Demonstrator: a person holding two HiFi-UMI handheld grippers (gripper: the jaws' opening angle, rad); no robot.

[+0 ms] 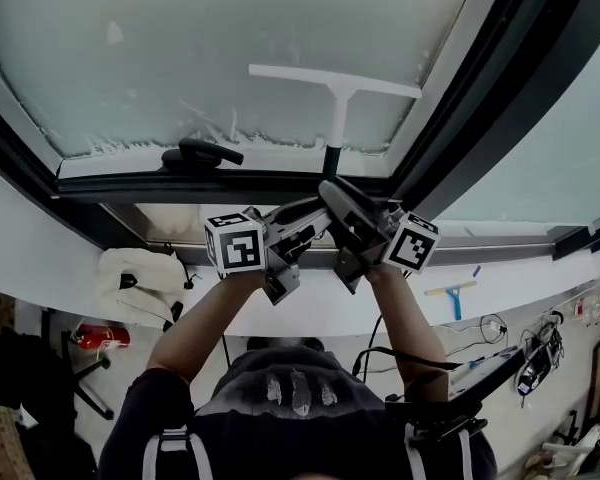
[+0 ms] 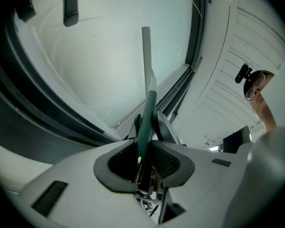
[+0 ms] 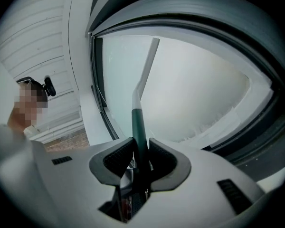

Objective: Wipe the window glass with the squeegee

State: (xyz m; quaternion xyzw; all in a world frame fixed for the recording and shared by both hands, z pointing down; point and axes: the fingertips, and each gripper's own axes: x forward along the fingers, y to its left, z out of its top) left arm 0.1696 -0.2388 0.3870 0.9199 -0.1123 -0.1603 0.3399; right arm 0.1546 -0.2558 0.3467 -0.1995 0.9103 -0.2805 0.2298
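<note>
The squeegee's white T-shaped blade [image 1: 335,80] lies against the frosted window glass [image 1: 180,58], near the lower edge of the pane. Its dark green handle [image 1: 332,160] runs down into both grippers. My left gripper [image 1: 302,230] and right gripper [image 1: 342,211] meet on that handle, each shut on it. In the left gripper view the squeegee handle [image 2: 146,122] is clamped between the pads of the left gripper [image 2: 146,144], and the white shaft [image 2: 146,56] rises against the glass. In the right gripper view the right gripper [image 3: 140,153] is shut on the same squeegee handle [image 3: 139,125].
A black window lever [image 1: 202,153] sits on the dark frame [image 1: 230,183] left of the squeegee. On the white sill lie a crumpled white cloth [image 1: 140,278] and a second small squeegee [image 1: 452,293]. Cables hang at lower right. A person [image 2: 259,91] stands off to the side.
</note>
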